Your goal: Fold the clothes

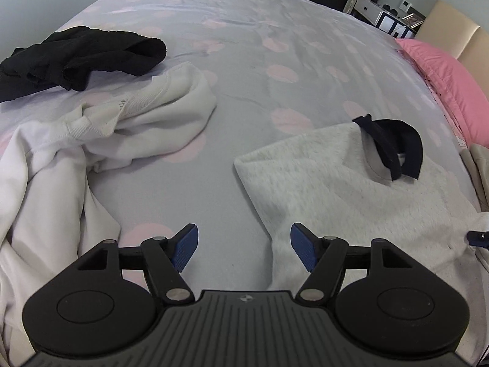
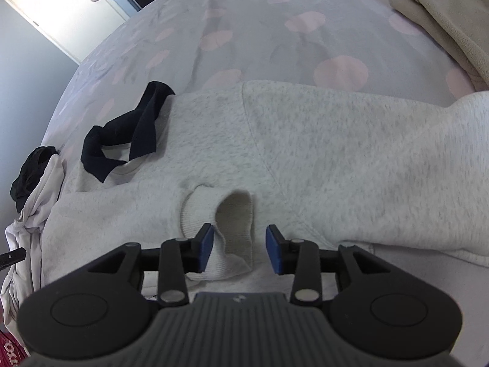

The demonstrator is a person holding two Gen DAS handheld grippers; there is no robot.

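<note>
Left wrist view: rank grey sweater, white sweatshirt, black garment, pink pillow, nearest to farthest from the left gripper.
From the left gripper:
1. grey sweater, right, by the right fingertip.
2. white sweatshirt, left.
3. black garment, far left; pink pillow, far right: too close to call.

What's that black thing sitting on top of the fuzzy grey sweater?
A twisted black garment lies on the grey sweater at its neck opening. The sweater rests on the dotted bedspread; anything beneath it is covered.

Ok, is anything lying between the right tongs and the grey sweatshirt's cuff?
Nothing visible. The right tongs are open with the ribbed cuff of the grey sweatshirt sitting between the pads, which aren't pressing on it. The dark collar lies further up, to the left, clear of the cuff.
</note>
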